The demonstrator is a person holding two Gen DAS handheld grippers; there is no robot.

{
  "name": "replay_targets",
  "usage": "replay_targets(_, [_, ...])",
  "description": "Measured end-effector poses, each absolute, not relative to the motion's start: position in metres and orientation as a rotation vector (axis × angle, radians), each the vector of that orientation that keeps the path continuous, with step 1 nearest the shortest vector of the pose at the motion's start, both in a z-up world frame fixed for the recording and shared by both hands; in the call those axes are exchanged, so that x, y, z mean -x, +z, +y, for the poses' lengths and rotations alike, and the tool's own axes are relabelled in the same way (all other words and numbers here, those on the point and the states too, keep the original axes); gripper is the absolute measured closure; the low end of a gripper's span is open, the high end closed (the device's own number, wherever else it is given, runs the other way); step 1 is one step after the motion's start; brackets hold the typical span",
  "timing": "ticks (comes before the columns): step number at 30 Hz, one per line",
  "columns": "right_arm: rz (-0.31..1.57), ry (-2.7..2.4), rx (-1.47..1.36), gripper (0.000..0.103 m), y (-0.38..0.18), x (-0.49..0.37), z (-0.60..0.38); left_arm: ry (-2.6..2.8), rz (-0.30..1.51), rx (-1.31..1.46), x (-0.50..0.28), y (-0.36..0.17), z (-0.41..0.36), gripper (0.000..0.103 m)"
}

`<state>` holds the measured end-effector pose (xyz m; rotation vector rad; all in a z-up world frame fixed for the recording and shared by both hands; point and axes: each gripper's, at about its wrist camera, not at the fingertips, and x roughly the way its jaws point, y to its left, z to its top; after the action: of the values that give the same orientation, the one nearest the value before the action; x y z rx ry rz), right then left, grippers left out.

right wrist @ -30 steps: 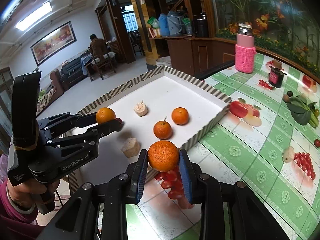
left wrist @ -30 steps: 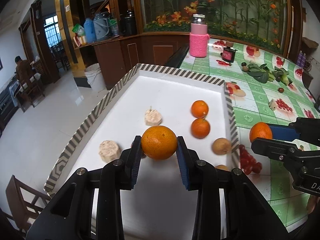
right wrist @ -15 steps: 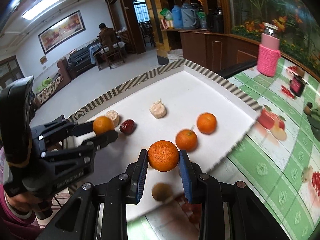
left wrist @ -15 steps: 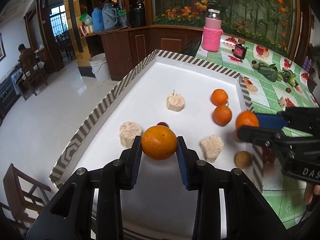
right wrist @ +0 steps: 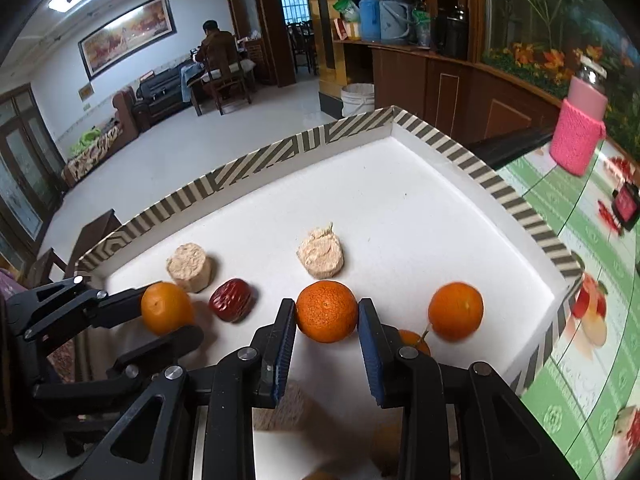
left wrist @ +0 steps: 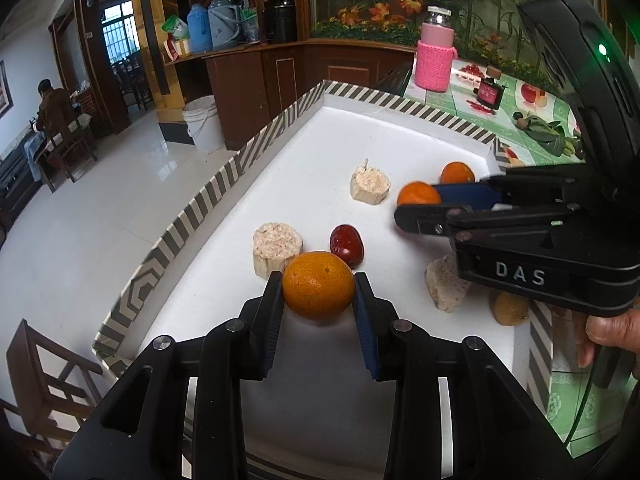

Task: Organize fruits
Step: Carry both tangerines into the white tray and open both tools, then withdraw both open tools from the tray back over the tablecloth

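Two oranges are pinched: my left gripper (left wrist: 319,300) holds one orange (left wrist: 318,285), my right gripper (right wrist: 327,322), marked "DAS", a mandarin (right wrist: 326,311) at its 12 o'clock.

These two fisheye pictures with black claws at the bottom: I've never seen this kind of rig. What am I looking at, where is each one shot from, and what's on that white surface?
There is no robot here. A person holds a two-finger gripper in each hand, and each gripper carries a camera looking along its fingers.

The left wrist view shows the left gripper shut on an orange. The right gripper reaches in from the right side, with the person's hand beneath it.

The right wrist view shows the right gripper shut on its own orange.

Both hang over a white tray with a striped rim, on a table with a green patterned cloth. In the tray lie more oranges, a red date, several pale beige chunks and a brownish fruit.
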<state>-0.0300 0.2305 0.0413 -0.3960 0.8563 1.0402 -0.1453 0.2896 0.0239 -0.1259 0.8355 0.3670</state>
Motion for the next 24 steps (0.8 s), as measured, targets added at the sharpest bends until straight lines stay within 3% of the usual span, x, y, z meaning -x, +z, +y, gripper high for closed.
replay_targets(6, [0.861,1.028,0.423,0.072,0.040,0.031,0.226,0.390,0.853,0.124,0.143,0.020,0.291,0.068])
replay_targets(10, [0.842,1.029,0.374,0.072,0.052,0.033,0.208,0.410,0.852,0.125,0.144,0.020,0.293,0.055])
replay_targets(13, [0.815,1.026,0.340,0.072,0.064,0.037,0.192,0.427,0.840,0.121,0.145,0.024,0.291,0.055])
replay_targets(16, [0.794,1.025,0.294,0.072,0.074,0.039,0.174,0.441,0.813,0.114,0.146,0.031,0.285,0.036])
replay_targets(24, [0.779,0.948,0.248,0.072,0.081,0.038,0.119,0.418,0.778,0.084,0.142,0.045,0.260,0.035])
